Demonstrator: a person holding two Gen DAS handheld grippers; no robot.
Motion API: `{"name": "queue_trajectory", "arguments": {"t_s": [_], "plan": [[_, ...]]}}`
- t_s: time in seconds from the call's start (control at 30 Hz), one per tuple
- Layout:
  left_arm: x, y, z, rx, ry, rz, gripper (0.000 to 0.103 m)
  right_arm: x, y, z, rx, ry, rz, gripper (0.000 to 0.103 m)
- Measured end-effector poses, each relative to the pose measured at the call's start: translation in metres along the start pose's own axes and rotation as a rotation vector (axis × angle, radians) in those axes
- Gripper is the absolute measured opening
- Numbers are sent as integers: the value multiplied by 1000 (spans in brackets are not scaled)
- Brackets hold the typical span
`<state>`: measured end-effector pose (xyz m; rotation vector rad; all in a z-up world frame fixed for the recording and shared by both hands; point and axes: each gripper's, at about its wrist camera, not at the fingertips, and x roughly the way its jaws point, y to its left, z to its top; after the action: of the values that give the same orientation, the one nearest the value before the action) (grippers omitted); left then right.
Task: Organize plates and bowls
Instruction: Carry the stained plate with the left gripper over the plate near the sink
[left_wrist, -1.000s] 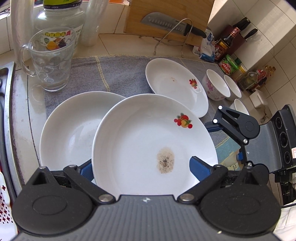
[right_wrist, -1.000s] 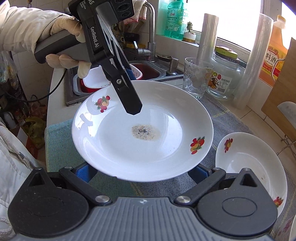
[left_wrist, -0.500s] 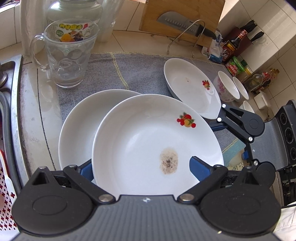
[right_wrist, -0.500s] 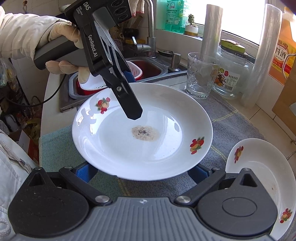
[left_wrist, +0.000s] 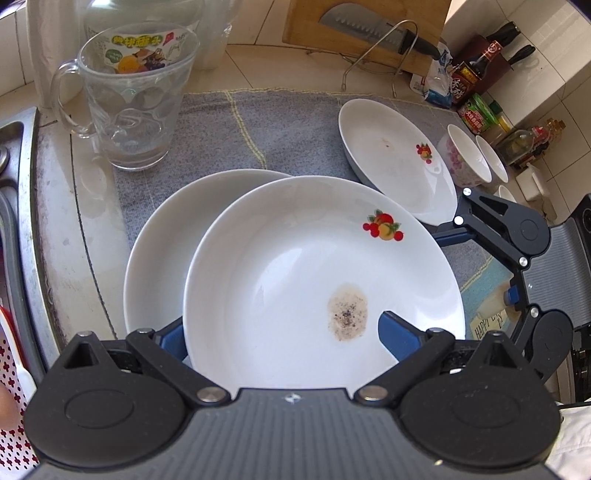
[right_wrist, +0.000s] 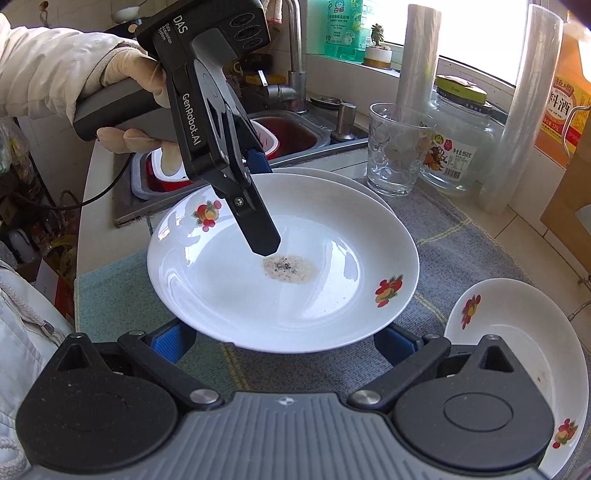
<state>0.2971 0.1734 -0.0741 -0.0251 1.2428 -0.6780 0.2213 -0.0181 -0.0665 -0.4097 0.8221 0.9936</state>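
The left hand-held gripper (right_wrist: 260, 236) pinches the fruit-printed plate (left_wrist: 317, 280) at its rim, partly overlapping the plain plate (left_wrist: 166, 251) beneath. The right hand-held gripper (right_wrist: 284, 339) hangs open just beside the fruit-printed plate, gripping nothing.

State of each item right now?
Stained plate: dirty, lifted, clamped by left gripper.
Plain plate: flat on towel, partly under it.
Far plate: on towel, soiled.
Mug: upright, looks empty.
Left gripper: shut on rim.
Right gripper: open, beneath stained plate.
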Motion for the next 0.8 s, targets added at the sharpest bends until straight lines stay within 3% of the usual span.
{"name": "queue_trajectory", "arguments": {"t_s": [0.8], "plan": [[-7, 18, 9, -48, 34, 5, 99, 11, -7, 3, 17, -2, 8, 103]]}}
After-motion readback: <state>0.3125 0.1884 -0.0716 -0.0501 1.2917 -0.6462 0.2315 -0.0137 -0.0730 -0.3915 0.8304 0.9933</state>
